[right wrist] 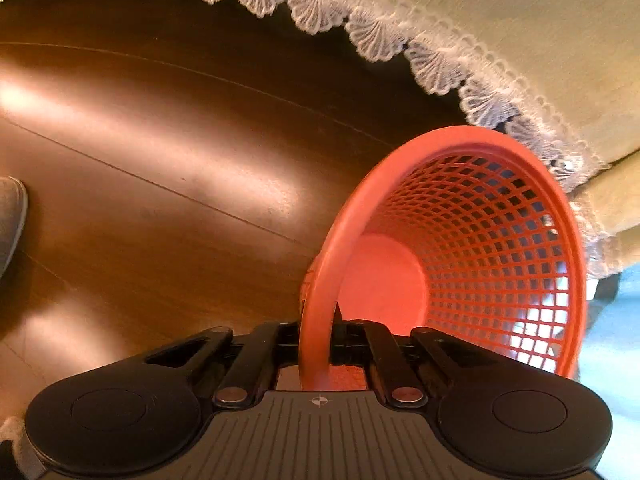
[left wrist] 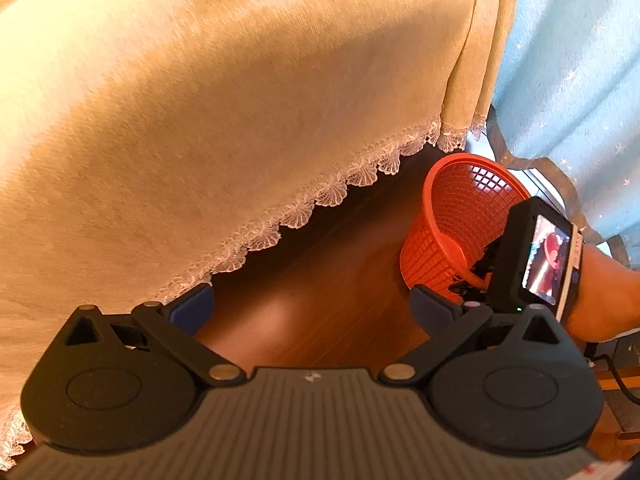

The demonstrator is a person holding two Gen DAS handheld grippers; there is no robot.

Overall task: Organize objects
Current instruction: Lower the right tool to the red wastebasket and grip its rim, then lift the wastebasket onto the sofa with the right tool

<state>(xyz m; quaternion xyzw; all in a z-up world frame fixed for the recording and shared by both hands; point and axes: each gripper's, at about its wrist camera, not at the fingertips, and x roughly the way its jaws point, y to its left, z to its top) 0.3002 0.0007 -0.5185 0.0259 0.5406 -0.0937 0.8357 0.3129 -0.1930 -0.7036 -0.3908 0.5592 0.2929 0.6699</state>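
An orange mesh basket [right wrist: 480,224] hangs tilted above the wooden floor, with nothing visible inside it. My right gripper [right wrist: 316,340] is shut on the basket's rim, the rim running between its fingers. In the left wrist view the same basket [left wrist: 452,216] shows at the right, with the right gripper [left wrist: 476,276] at its near rim and a hand behind it. My left gripper [left wrist: 312,304] stands open over the floor by the table's edge, its blue fingertips [left wrist: 192,308] wide apart with nothing between them.
A table under a beige cloth with a white lace hem [left wrist: 304,208] fills the left and top. The dark wooden floor [right wrist: 160,184] lies below. A light blue curtain [left wrist: 572,60] hangs at the right. A grey shoe [right wrist: 10,216] shows at the left edge.
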